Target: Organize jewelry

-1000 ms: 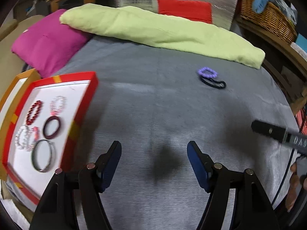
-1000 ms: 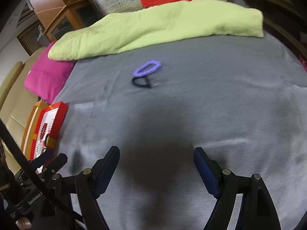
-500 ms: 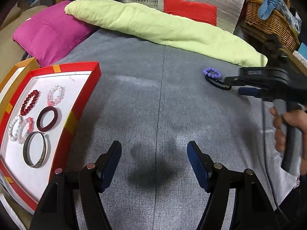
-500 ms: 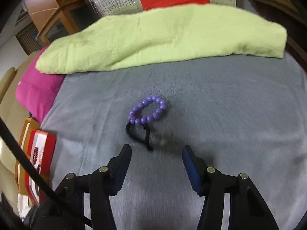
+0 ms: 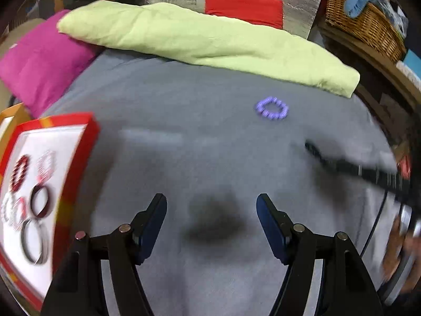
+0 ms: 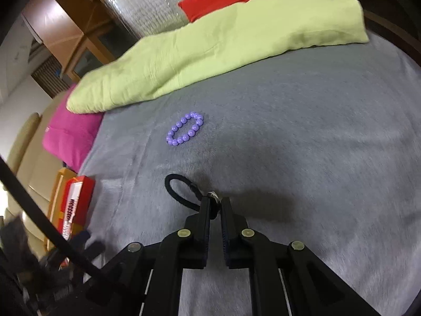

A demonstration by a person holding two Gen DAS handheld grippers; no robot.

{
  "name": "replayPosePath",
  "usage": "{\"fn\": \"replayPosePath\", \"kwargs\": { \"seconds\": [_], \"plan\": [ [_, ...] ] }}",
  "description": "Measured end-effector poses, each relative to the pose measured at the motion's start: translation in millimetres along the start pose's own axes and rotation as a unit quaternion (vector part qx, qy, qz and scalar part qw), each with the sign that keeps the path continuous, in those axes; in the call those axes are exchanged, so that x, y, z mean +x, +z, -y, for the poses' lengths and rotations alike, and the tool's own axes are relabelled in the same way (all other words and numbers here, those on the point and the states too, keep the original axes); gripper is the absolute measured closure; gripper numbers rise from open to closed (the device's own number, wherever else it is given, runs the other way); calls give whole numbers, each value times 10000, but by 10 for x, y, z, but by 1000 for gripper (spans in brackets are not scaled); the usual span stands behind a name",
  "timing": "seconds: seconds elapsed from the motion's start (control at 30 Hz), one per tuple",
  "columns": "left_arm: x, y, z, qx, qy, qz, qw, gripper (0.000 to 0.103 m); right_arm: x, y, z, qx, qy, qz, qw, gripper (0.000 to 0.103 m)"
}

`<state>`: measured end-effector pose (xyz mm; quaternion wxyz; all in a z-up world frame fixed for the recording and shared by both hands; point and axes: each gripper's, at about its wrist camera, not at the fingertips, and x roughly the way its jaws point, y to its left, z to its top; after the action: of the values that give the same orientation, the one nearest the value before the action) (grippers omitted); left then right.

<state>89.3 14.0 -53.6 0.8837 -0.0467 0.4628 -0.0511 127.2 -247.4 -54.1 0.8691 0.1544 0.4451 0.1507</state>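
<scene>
My right gripper (image 6: 215, 202) is shut on a black cord bracelet (image 6: 181, 191), whose loop hangs out to the left of the tips over the grey bed cover. A purple bead bracelet (image 6: 185, 131) lies on the cover beyond it; it also shows in the left wrist view (image 5: 271, 108). My left gripper (image 5: 211, 206) is open and empty above the cover. A red-rimmed white tray (image 5: 76, 158) at the left holds several bracelets and a metal bangle (image 5: 34, 241). The right gripper shows blurred at the right of the left wrist view (image 5: 342, 163).
A lime-green blanket (image 5: 200, 39) lies across the back of the bed, with a magenta pillow (image 5: 42, 60) at the back left. A wicker basket (image 5: 363, 23) stands on a shelf at the right. The tray (image 6: 76, 197) shows at the bed's left edge in the right wrist view.
My right gripper has closed on the black cord bracelet, lifted it away from the purple one and pulled back to the right. My left gripper stays open.
</scene>
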Motion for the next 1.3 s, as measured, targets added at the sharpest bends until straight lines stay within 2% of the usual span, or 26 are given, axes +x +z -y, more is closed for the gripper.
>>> {"fn": "replayPosePath", "kwargs": {
  "seconds": [0.2, 0.3, 0.37, 0.43, 0.47, 0.5, 0.6, 0.73, 0.93, 1.17, 1.3],
  "plan": [
    [398, 646, 453, 64, -144, -188, 9997, 34, -164, 45, 195, 257, 281, 235, 9990, 94],
    [668, 929, 626, -48, -112, -344, 9993, 49, -152, 85, 271, 384, 369, 234, 9983, 94],
    [932, 1074, 704, -124, 53, -553, 9984, 58, -135, 107, 288, 396, 402, 234, 9981, 94],
    [1177, 1110, 712, -250, 4, -852, 9961, 81, -127, 129, 313, 454, 467, 244, 9976, 94],
    [1226, 1103, 721, -202, 185, -836, 9961, 91, -116, 138, 325, 476, 493, 236, 9974, 94],
    [1226, 1090, 752, -66, 339, -739, 9967, 94, -96, 141, 324, 488, 505, 226, 9973, 94],
    [1102, 957, 809, 289, 350, -612, 9971, 94, -68, 155, 334, 530, 562, 198, 9968, 94],
    [811, 598, 723, 476, 330, -399, 9975, 94, -90, 164, 323, 540, 586, 244, 9965, 94],
    [477, 156, 553, 354, 162, -360, 9986, 94, -102, 88, 310, 509, 428, 258, 9975, 94],
    [297, -9, 555, 299, 53, -323, 9990, 94, -200, -4, 278, 440, 132, 337, 9984, 94],
    [253, -44, 578, 327, 23, -272, 9991, 94, -326, -54, 274, 300, -247, 460, 9982, 94]
  ]
}}
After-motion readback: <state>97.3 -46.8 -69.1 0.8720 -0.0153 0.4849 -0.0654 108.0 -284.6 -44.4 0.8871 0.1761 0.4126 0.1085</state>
